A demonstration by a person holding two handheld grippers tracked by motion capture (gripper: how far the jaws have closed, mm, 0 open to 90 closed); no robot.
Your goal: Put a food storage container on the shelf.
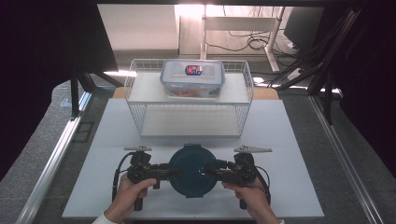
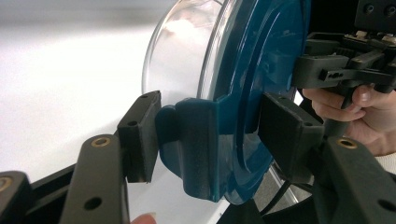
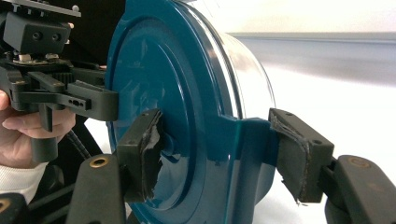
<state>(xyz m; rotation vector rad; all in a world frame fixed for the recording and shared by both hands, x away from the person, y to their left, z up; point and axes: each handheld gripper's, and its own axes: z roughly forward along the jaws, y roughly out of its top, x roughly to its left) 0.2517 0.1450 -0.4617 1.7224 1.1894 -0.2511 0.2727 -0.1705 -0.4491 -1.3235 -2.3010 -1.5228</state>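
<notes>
A round clear glass container with a dark teal lid (image 1: 192,170) is held between both grippers over the front of the white board (image 1: 280,140). My left gripper (image 1: 172,172) is shut on the lid's left clip. In the left gripper view one pad (image 2: 140,135) lies against the clip (image 2: 196,144) and the other presses the lid's top. My right gripper (image 1: 211,171) is shut on the opposite clip (image 3: 252,154). There its worn pads (image 3: 144,154) press the lid's face and the clip's outer side.
A white wire basket shelf (image 1: 140,88) stands at the back of the board. On its upper level sits a clear rectangular lidded box (image 1: 192,77) with a red and blue label. Metal rails (image 1: 60,149) run along the table's sides.
</notes>
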